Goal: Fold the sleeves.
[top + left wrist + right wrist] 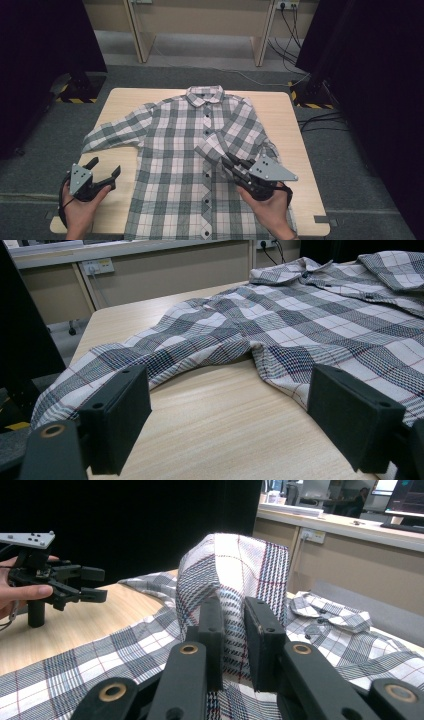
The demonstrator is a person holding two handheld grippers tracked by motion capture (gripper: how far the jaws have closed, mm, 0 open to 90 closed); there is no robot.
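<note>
Right — my right gripper (232,645) has its jaws clamped on the sleeve (235,575) of the plaid shirt (190,150); lay it flat across the front, no bunching. Left gripper (102,175) — jaws wide, empty, over the tabletop (220,415).

The plaid shirt (180,150), checked grey and white with thin red lines, lies buttoned and face up across the wooden table, collar at the far edge, one sleeve spread flat and the other sleeve (235,585) folded over its front.
</note>
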